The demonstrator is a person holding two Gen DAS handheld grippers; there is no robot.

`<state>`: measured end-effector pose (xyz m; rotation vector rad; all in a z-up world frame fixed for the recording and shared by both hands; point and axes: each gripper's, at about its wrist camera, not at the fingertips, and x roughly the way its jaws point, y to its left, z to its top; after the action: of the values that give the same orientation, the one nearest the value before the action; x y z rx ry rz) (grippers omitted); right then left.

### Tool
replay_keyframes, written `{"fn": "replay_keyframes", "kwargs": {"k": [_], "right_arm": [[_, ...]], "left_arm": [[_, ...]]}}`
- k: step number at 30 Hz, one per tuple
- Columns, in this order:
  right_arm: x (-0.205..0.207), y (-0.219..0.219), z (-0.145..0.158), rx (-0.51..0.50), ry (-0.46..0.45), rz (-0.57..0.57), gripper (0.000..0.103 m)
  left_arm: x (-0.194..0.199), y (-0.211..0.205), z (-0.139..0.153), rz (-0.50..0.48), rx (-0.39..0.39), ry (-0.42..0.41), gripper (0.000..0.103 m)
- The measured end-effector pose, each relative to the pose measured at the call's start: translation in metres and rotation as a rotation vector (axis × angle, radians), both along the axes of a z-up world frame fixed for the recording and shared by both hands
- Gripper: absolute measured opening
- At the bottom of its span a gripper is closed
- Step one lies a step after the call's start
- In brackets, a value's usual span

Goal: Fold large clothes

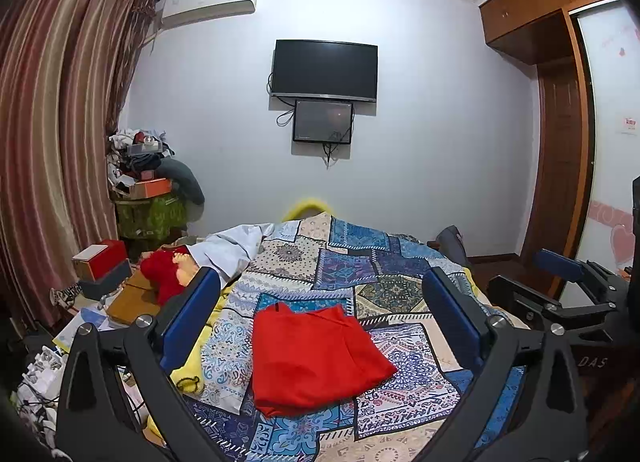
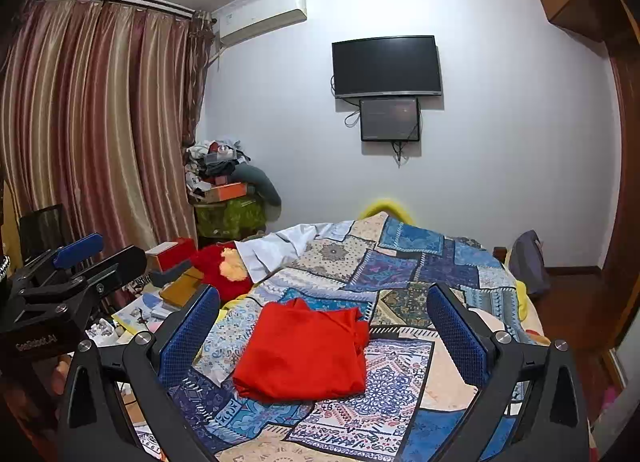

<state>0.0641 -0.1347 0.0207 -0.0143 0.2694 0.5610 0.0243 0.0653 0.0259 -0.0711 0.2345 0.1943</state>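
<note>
A red garment [image 1: 316,358] lies folded into a compact rectangle on the patchwork quilt [image 1: 384,262]; it also shows in the right wrist view [image 2: 304,354]. My left gripper [image 1: 320,310] is open and empty, held above the bed with the garment framed between its blue-padded fingers [image 1: 192,318]. My right gripper [image 2: 322,326] is open and empty too, above the garment and apart from it. The right gripper also shows at the right edge of the left wrist view [image 1: 568,282], and the left gripper shows at the left of the right wrist view [image 2: 72,266].
A cluttered side table with a red box [image 1: 100,258] and a red plush toy [image 1: 168,270] sits left of the bed. A pile of clothes and boxes [image 1: 148,178] stands in the corner by the curtain [image 1: 48,142]. A wardrobe [image 1: 560,142] is at right.
</note>
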Motion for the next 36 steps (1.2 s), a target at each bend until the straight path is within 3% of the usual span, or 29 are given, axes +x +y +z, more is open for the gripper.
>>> {"fn": "replay_keyframes", "kwargs": {"k": [12,36], "right_arm": [[0.031,0.014,0.004,-0.009,0.025,0.002,0.103],[0.041,0.011,0.006,-0.014,0.026,0.026,0.103]], "left_arm": [[0.008,0.000,-0.005,0.005,-0.004,0.022,0.103],[0.009,0.002,-0.007,0.010,-0.007,0.021,0.103]]}}
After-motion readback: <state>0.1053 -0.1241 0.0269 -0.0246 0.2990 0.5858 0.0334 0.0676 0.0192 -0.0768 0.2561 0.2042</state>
